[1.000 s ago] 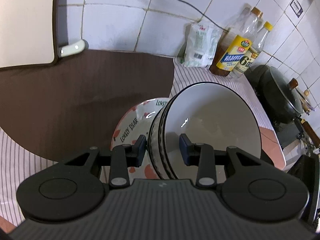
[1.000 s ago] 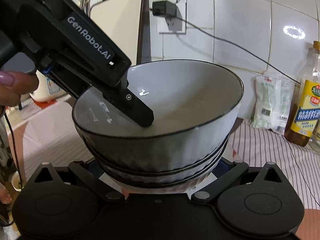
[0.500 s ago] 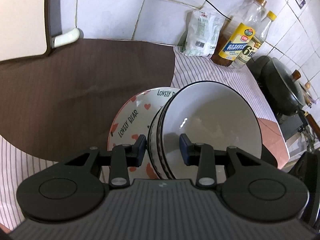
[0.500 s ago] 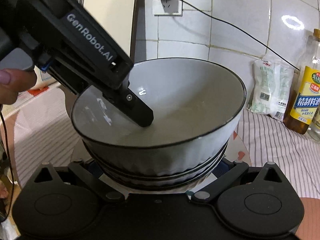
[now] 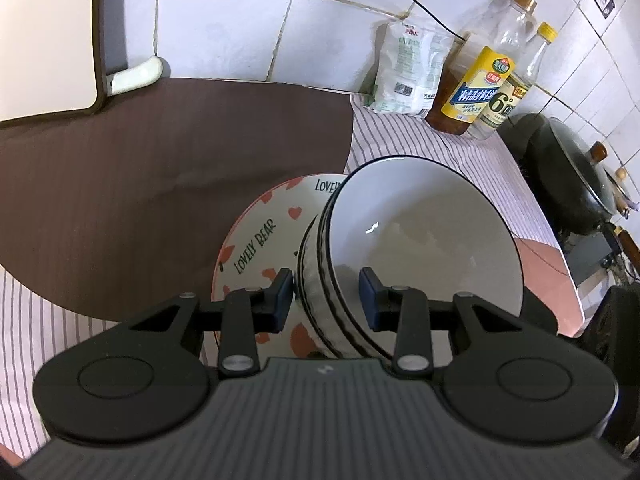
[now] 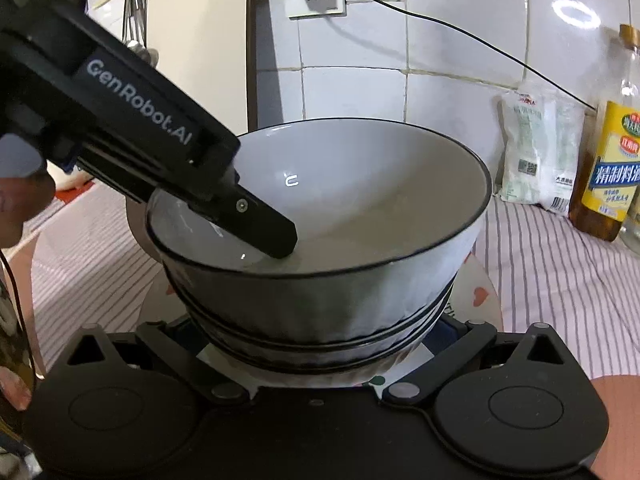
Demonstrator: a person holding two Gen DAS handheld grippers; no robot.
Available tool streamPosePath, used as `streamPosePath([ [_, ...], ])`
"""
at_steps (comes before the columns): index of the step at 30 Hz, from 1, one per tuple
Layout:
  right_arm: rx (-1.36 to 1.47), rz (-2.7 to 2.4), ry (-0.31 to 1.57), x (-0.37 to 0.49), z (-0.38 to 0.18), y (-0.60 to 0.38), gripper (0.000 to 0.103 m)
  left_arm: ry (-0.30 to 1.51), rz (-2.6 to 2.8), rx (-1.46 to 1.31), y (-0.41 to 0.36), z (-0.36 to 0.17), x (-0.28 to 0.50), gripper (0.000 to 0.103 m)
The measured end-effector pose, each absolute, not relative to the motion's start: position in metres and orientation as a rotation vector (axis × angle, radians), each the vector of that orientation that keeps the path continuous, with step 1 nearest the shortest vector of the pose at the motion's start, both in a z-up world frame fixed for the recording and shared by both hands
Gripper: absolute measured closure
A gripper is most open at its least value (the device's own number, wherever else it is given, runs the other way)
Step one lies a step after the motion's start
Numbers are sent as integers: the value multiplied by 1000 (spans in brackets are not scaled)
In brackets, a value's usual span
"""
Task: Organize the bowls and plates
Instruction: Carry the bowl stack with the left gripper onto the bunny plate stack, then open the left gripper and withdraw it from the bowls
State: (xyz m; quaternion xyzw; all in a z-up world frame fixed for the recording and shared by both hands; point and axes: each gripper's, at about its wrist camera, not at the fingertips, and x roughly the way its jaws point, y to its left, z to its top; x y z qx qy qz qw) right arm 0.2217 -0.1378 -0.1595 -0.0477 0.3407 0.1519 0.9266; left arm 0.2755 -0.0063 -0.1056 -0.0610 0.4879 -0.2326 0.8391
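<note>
Bowls (image 5: 424,248), nested and pinched at the wall by the left claw (image 5: 326,294), ride the plate (image 5: 260,236) closer toward the brown mat (image 5: 160,184); right claw's (image 6: 320,360) grip cannot be told.

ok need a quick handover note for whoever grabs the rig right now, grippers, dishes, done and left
Left gripper: shut on the rim wall of the nested white black-rimmed ceramic bowls.
Right gripper: fingertips hidden under the bowls; state unclear.
Bowls sit on the round white heart-print plate, near the brown mat.
Done: bowls nested, stacked on plate.
Left: probably set the stack in its final spot, then release.
</note>
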Motion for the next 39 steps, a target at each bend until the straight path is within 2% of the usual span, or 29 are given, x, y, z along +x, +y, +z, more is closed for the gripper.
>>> streamPosePath([
  [5,-186,248,743,215,-159,-128,0,1018,-439,-90,-11,-98,270,66],
  [9,-189,235,742,195,-149,-129,0,949,-407,12,-18,-83,253,56],
  [16,-154,211,698,158,-122,-135,0,882,-333,14,-15,-48,222,49],
  [20,-114,147,677,144,-104,-148,0,836,-307,7,-16,-24,197,42],
  [31,-20,36,603,115,-38,-177,3,771,-261,32,-9,36,153,38],
  [39,-37,-19,584,88,1,-182,2,769,-218,24,9,49,127,35],
])
